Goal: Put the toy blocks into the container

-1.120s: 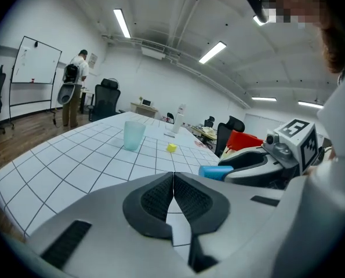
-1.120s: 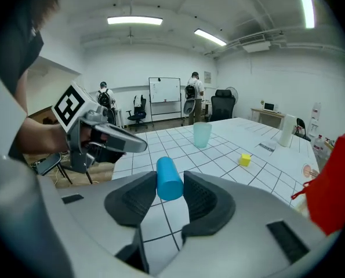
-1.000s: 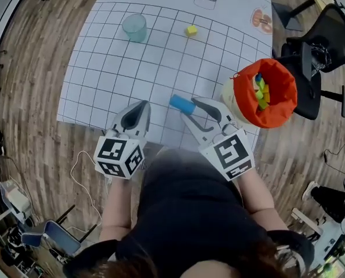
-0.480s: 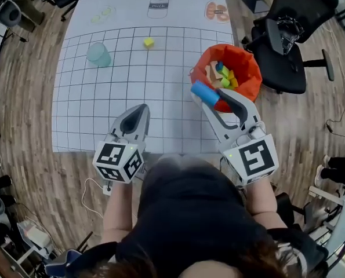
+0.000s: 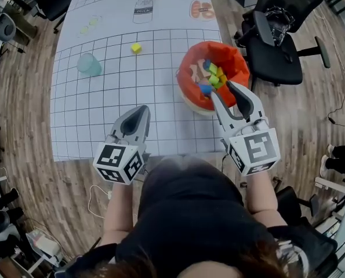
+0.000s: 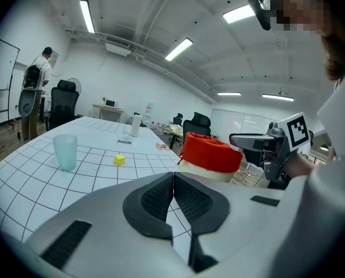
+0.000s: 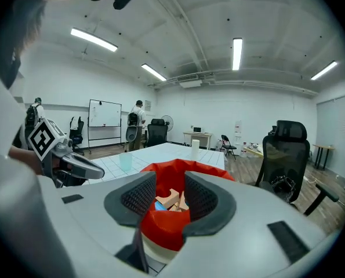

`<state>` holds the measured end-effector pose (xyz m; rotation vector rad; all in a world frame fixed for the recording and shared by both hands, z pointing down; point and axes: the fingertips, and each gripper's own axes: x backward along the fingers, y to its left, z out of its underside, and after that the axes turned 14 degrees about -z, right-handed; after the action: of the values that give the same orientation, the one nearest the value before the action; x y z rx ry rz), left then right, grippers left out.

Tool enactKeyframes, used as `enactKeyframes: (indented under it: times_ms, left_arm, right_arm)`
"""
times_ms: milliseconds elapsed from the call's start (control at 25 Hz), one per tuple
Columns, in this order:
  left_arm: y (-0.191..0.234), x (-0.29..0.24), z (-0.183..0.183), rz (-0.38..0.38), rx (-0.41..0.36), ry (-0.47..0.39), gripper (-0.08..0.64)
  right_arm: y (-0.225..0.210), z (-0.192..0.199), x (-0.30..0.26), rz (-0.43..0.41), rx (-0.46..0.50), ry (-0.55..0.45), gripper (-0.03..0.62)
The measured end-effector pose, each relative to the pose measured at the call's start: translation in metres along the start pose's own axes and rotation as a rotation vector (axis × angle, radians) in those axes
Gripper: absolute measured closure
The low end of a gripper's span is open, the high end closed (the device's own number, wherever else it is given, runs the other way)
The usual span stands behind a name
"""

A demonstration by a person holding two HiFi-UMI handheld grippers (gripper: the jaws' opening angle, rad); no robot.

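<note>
Nearing the end, by the look of it: assorted hard blocks (image 5: 213, 75) lie piled in the container (image 5: 186, 68), a soft orange fabric bag w/ cream base. One small yellow cube (image 5: 136, 48) is left on the gridded mat (image 5: 102, 114), near a translucent teal cup (image 5: 89, 64). Right gripper (image 5: 222, 90) hangs at the bag's rim, jaws apart, empty; left gripper (image 5: 142, 109) closed, empty.

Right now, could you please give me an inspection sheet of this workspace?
Surface: white gridded table, printed pictures at the far end.
Job's things: orange container holds several toy blocks; one yellow block lies apart on the grid.
Clutter: teal cup; white cylinder at the far end.
Grippers: left gripper shut, empty; right gripper open, empty, at the container's rim.
Cables: white cable on the floor.
Surroundings: wooden floor, black office chair beside the container.
</note>
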<state>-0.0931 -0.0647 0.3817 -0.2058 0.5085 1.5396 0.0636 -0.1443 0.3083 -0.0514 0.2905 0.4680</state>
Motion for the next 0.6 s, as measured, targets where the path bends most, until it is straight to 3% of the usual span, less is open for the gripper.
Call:
enactKeyframes:
  times_ms: [600]
  left_arm:
    - [-0.001, 0.025, -0.008, -0.094, 0.021, -0.057, 0.534]
  right_arm:
    - [0.011, 0.004, 0.001, -0.117, -0.110, -0.006, 0.436]
